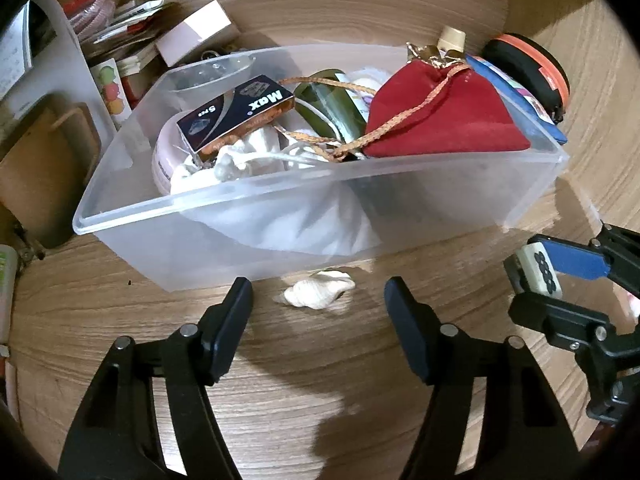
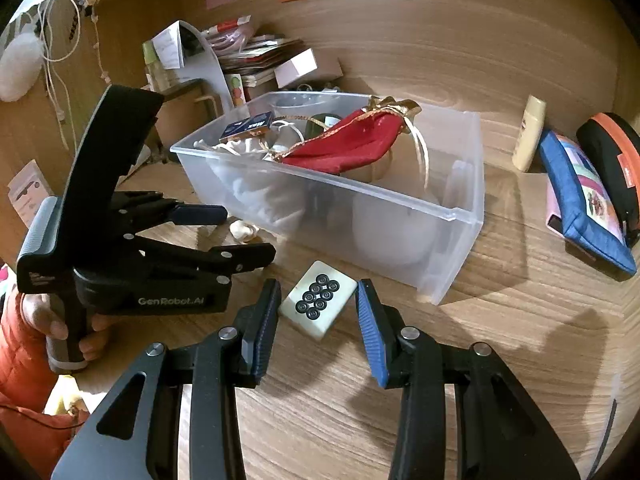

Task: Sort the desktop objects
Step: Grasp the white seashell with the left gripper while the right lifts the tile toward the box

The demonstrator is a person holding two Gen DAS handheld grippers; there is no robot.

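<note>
Beside the bin (image 2: 460,216), right tongs (image 2: 318,304) grip a mahjong tile (image 2: 318,300).

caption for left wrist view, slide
Left gripper open around a seashell beside the clear bin.

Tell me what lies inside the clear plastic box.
The clear plastic box holds a red pouch, a dark "Max" packet, a green bottle and white cloth bags. Anything beneath them is covered.

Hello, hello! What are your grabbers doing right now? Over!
Right hand-held gripper shut on white mahjong tile. Left hand-held gripper open around small cream seashell on wooden desk, not gripping. Clear plastic bin just behind shell, already crowded.
</note>
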